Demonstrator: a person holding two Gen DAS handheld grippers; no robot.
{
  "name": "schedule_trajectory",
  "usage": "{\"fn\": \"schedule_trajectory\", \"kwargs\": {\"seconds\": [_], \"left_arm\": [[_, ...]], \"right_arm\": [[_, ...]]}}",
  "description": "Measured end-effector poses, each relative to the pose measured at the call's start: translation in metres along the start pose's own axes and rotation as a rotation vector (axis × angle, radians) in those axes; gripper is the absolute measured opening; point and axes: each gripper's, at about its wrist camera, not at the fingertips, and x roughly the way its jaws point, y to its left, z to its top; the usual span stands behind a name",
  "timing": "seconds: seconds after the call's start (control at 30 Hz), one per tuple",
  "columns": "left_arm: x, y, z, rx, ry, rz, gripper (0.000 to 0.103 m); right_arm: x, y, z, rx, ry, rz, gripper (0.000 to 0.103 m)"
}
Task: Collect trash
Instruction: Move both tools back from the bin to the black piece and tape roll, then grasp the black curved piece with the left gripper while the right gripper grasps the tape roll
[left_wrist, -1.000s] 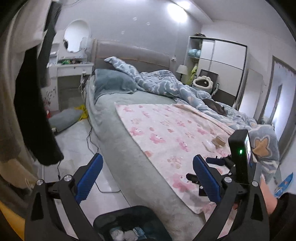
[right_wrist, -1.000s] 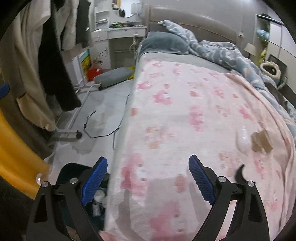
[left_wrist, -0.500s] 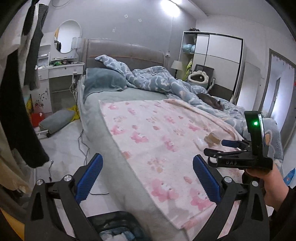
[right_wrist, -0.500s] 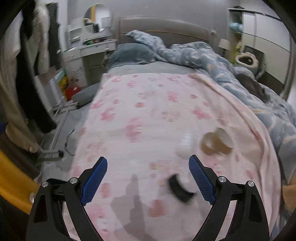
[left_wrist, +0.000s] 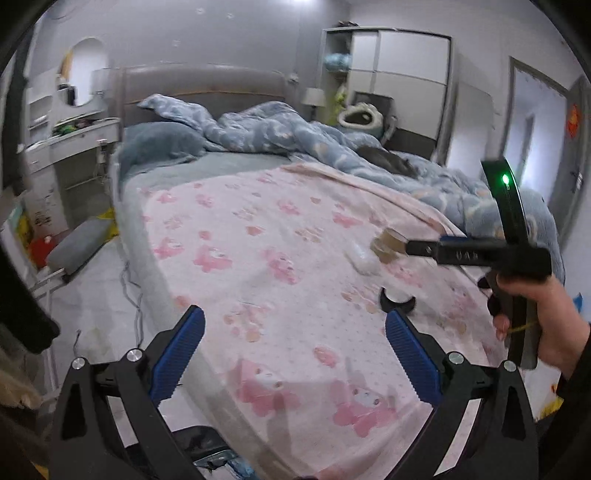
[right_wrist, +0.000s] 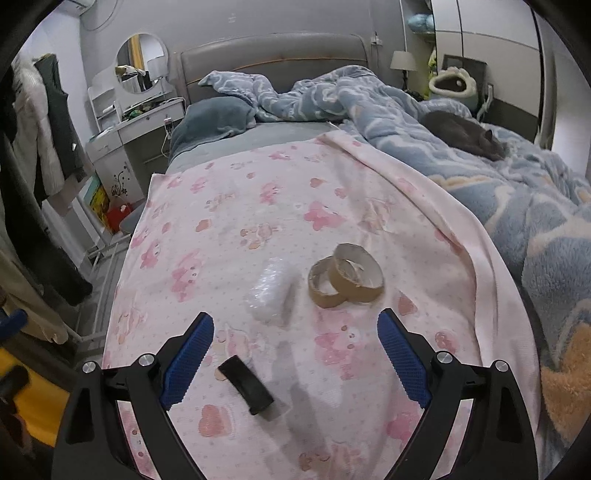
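Observation:
Two empty cardboard tape rolls (right_wrist: 345, 275) lie touching each other on the pink blanket (right_wrist: 229, 221). A crumpled clear plastic wrap (right_wrist: 273, 291) lies just left of them, and a curved black plastic piece (right_wrist: 245, 384) lies nearer. My right gripper (right_wrist: 295, 354) is open and empty, just short of the rolls and the wrap. In the left wrist view the rolls (left_wrist: 388, 245), the wrap (left_wrist: 364, 258) and the black piece (left_wrist: 397, 301) show beside the right gripper (left_wrist: 410, 247). My left gripper (left_wrist: 295, 354) is open and empty over the bed's near edge.
A dark bin (left_wrist: 218, 458) with trash in it stands on the floor below the left gripper. A grey cat (right_wrist: 465, 134) sleeps on the blue duvet (right_wrist: 498, 192) at the right. Clothes (right_wrist: 40, 155) hang at the left; a dresser (right_wrist: 136, 136) stands by the headboard.
Both grippers have moved up from the bin and over the bed. The right gripper has come close to the tape rolls and wrap. Both stay open.

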Motion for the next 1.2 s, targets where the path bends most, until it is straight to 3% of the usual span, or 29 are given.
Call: {"fn": "schedule_trajectory", "kwargs": {"seconds": [0.27,0.53,0.97,1.2], "left_arm": [[0.041,-0.027,0.005,0.062,0.042,-0.098,0.1],[0.079,-0.059,0.008,0.145,0.088,-0.175,0.1],[0.139,-0.095,-0.002,0.219,0.182,-0.22,0.1],[0.148,-0.107,-0.003,0.233,0.188,-0.256,0.098]], "right_arm": [[0.004,-0.02,0.007,0.004,0.02,0.056,0.091],[0.016,-0.031,0.009,-0.097,0.039,0.078,0.091],[0.023,-0.039,0.021,-0.182,0.032,0.122,0.091],[0.03,-0.057,0.02,-0.135,0.044,0.132,0.091]]}}
